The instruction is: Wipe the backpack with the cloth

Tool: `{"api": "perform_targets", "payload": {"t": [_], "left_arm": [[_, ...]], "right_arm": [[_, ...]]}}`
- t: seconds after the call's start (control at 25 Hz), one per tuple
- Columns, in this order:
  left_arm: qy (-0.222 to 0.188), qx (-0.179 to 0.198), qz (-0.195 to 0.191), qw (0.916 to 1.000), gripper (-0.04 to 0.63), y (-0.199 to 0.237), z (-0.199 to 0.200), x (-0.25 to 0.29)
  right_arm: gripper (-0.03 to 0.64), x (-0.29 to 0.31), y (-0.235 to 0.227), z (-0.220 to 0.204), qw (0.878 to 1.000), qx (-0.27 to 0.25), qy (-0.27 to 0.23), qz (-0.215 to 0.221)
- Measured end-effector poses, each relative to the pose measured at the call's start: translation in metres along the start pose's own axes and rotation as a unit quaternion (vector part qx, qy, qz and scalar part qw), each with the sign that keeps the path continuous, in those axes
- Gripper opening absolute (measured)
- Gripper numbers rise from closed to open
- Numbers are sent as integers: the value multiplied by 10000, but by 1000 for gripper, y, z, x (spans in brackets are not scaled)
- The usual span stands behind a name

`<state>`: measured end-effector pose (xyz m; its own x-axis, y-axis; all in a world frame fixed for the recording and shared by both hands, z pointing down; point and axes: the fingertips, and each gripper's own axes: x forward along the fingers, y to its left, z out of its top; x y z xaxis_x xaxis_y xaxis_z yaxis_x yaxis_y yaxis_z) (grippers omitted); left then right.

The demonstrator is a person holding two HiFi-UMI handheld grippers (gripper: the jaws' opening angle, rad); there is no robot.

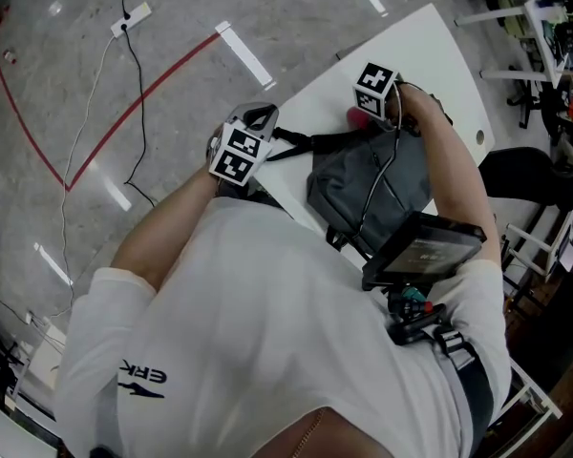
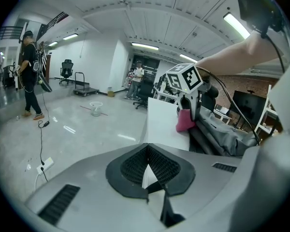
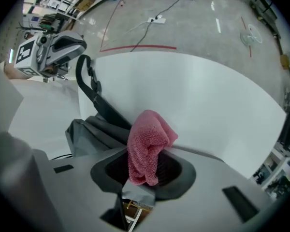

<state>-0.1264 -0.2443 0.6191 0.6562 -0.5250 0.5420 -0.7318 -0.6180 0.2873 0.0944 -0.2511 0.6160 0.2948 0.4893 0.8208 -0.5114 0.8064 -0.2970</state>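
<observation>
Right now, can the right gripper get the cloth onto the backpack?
Probably yes. The right gripper is shut on the pink cloth, just beside the grey backpack on the table, with nothing between them; the left gripper appears to pinch its strap off to the side.

In the head view the person's torso (image 1: 267,303) hides the 7 o'clock end of the backpack (image 1: 372,175). The right gripper (image 1: 366,111) covers most of the cloth (image 1: 353,117).
</observation>
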Motion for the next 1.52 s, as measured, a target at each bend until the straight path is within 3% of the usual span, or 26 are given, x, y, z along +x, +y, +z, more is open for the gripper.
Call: {"api": "perform_targets", "payload": {"t": [0.08,0.28,0.44,0.76,0.96,1.2,1.52], "left_arm": [[-5,16,1,10000,3,0,0,0],[-76,88,-7,9999,3,-2,1,1],[-126,94,31,9999,3,-3,2,-5],[-156,81,67,9998,3,-8,-3,-13],[-166,55,105,9998,3,-8,-5,-19],[-207,12,158,9997,3,-7,-8,-25],[-219,30,183,9996,3,-6,-10,-28]], "right_arm": [[114,2,13,7,9998,-142,-46,127],[114,2,18,14,9989,-448,2,-169],[114,-7,35,22,9987,-437,-259,52],[114,3,52,24,9971,-750,23,-137],[114,9,92,36,9936,-1101,-5,266],[114,21,123,42,9873,-1561,151,256],[114,19,167,47,9789,-1905,-143,723]]}}
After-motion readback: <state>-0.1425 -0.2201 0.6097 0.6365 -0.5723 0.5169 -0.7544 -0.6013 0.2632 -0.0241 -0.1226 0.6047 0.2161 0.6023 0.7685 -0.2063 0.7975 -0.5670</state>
